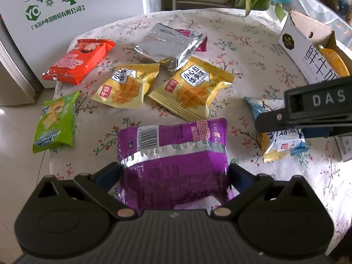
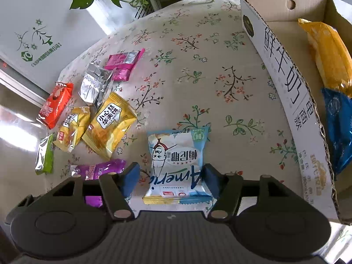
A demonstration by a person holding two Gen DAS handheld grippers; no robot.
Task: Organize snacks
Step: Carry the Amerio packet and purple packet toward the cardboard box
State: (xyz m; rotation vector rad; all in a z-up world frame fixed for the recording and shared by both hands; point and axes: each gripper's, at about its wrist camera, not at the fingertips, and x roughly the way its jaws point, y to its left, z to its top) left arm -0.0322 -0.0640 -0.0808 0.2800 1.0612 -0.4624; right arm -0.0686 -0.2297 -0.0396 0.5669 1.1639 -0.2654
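Black gripper, blue pads, silver rivets

Snack packets are lying scattered on the round floral-clothed table, while the open white cardboard box is sitting at its right edge.

Snack inventory, counted by kind

Yellow waffle packets: two. Red, green, purple, silver, magenta, light-blue packets: one each. Cardboard box: one.

"DAS" is printed on the right gripper. The yellow packet reads "小心丝华夫饼 LITTLE WAFFLE", the blue packet "Americ", the carton "鲜牛奶", and the white box "YC".
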